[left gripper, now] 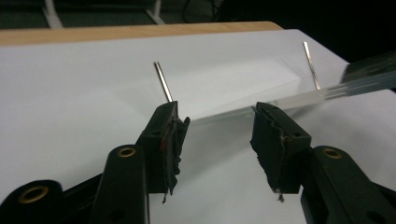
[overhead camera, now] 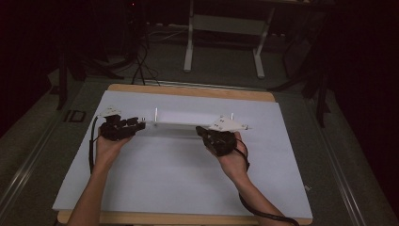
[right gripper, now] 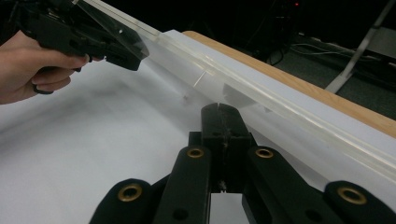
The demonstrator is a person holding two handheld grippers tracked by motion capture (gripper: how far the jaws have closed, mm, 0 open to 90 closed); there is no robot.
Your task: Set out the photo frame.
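Note:
A long clear plate hangs just above the white sheet, casting a shadow beneath it. Two thin metal pins stand up from it. My left gripper is at the plate's left end; in the left gripper view its jaws stand apart, with the plate's edge running in between them and the pads clear of it. My right gripper sits at the plate's near edge toward the right. Its jaws are pressed together at that clear edge. The left gripper and its hand appear farther off there.
A white sheet covers the wooden table. A metal table frame and cables stand on the dark floor beyond the far edge. Black cables trail from both grippers along the forearms.

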